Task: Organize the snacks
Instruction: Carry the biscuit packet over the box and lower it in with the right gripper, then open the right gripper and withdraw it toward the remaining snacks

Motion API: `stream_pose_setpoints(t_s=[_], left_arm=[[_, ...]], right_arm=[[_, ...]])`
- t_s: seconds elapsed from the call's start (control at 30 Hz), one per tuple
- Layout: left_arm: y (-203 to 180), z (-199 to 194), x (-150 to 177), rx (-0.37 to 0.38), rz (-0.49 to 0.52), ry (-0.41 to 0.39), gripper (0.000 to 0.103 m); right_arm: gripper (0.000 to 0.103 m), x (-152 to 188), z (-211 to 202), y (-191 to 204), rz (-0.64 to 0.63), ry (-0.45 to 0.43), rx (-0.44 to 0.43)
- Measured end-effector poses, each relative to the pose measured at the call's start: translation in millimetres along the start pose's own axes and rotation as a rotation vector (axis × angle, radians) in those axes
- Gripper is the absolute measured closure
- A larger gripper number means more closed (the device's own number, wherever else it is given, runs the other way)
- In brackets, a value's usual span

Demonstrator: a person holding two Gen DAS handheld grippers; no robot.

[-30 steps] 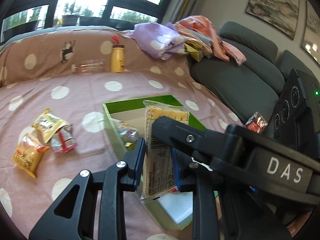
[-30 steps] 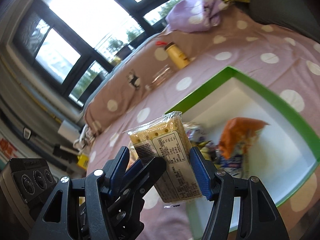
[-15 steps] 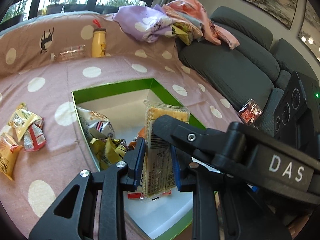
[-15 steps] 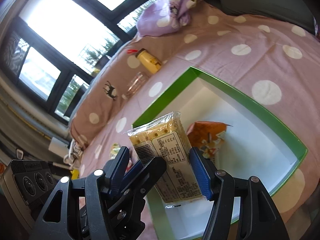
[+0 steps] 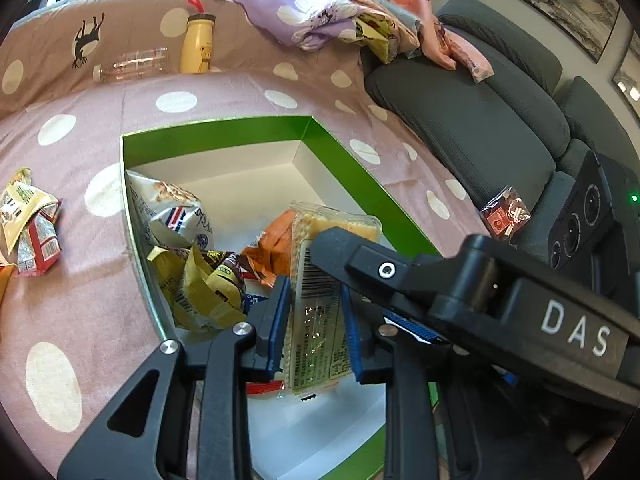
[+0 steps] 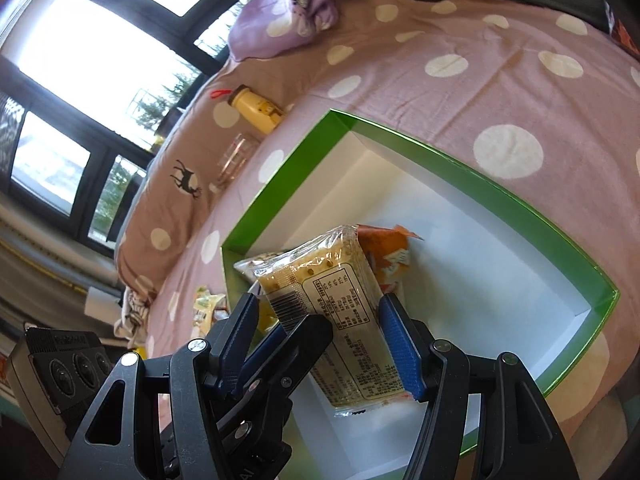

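Note:
A clear-wrapped cracker pack (image 5: 316, 312) is held upright over the green box (image 5: 224, 136) with a white inside. My left gripper (image 5: 314, 316) is shut on the pack's lower half. My right gripper (image 6: 320, 340) brackets the same cracker pack (image 6: 344, 320); its right pad touches the pack, while the left gripper's finger sits between its left pad and the pack. Inside the box lie an orange snack bag (image 5: 272, 248), a white and blue bag (image 5: 172, 216) and yellow packets (image 5: 200, 292).
Loose snack packets (image 5: 28, 220) lie on the dotted pink cloth left of the box. A yellow bottle (image 5: 196, 44) and a clear bottle (image 5: 128, 64) stand at the back. A red packet (image 5: 506, 216) sits on the grey sofa (image 5: 480, 120) at right. Clothes are piled behind.
Both grippers have moved forward and down with the cracker pack, from the box's near edge to over its inside. The box and its snacks now fill more of both views.

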State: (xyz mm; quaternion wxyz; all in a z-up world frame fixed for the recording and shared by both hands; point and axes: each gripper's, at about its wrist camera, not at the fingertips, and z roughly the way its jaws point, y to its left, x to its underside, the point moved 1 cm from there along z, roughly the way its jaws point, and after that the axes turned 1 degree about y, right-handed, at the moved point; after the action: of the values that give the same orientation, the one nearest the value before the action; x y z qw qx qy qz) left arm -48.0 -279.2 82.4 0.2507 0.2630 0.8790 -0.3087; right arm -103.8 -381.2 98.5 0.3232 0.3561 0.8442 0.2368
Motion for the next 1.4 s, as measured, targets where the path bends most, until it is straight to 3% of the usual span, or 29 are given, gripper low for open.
stream_pose_setpoints(t_s=[0.47,0.77,0.87,1.03,1.17,1.4], left_arm=[[-1.2,12.7,-0.8,-0.033,-0.004,0.046,0.079],[-1.8,1.6,0.5,-0.031,0.0,0.012,0.072],[-2.0,-14.1,1.1,-0.056,0.018,-0.022,0.062],[9.9,-48.4,2.7,-0.072,-0.005,-0.094,0.023],[30.3,-82.6,7.6,-0.114,-0.059,-0.157,0.015],[70.7,-141.0,28.7,-0.269,-0.148,-0.261,0.003]], right_arm=[[0.037,-2.0,6.9,-2.3,0.004,0.009,0.047],[0.037,-4.1,5.4,-4.5,0.019,-0.006,0.024],[0.032,-4.7,0.6,-3.9,0.023,-0.035,0.029],[0.021,-4.1,-7.0,2.9,0.007,-0.079,0.038],[0.013,-1.5,-12.6,13.8,-0.026,-0.113,0.021],[0.007,4.7,-20.4,35.9,-0.095,-0.166,0.003]])
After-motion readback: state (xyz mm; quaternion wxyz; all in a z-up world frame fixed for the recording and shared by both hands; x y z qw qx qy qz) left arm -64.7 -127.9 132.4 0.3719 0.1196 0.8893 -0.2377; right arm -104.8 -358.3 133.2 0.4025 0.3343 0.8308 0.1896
